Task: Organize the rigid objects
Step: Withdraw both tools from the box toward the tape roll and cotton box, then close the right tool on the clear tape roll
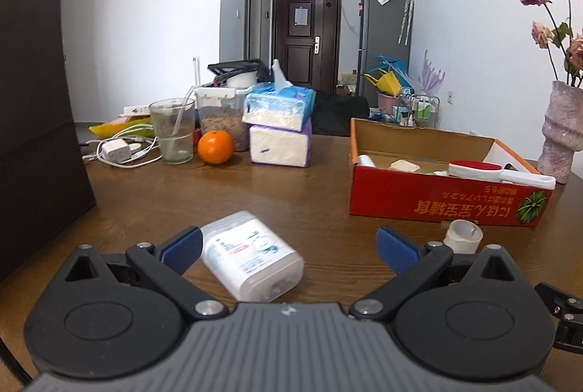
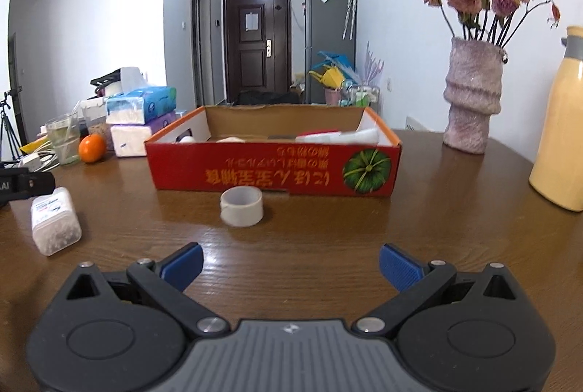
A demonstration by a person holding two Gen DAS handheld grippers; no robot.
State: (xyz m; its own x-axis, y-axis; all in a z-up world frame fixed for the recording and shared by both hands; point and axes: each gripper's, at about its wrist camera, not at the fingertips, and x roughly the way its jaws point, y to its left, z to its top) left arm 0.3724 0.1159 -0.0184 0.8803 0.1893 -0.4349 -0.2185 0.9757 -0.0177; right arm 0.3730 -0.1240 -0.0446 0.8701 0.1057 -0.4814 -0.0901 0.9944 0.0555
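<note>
Item: clear tub (image 1: 251,257), lower centre of the left view, lying on its side on the table (image 1: 309,180) between the fingers of our left gripper (image 1: 288,248). The left blue pad (image 1: 181,248) is touching or nearly touching it; the right pad stands well clear. We judge it light, stiff and smooth-walled, likely slippery plastic with white contents; we would take it across the two broad flat faces, mid-body, below the label.

Item: tape roll (image 2: 241,206), centre of the right view, on the table just in front of the red box (image 2: 273,169). We judge it light, rigid, hollow; best pinched across its outer wall or through the ring.

Tools: left gripper spread wide, holding nothing. Right gripper (image 2: 290,266) equally wide, empty, well short of the roll.

Surface: dark wood, glossy, level; we expect things to slide on it.

Box: open-topped, already holding a brush (image 1: 499,171) and small white pieces.

Room: vase (image 2: 472,96) with dried roses at right, yellow flask (image 2: 561,125) at far right, orange (image 1: 215,146), glass (image 1: 173,131) and tissue packs (image 1: 280,127) at upper left; door (image 1: 306,34) in the background.
</note>
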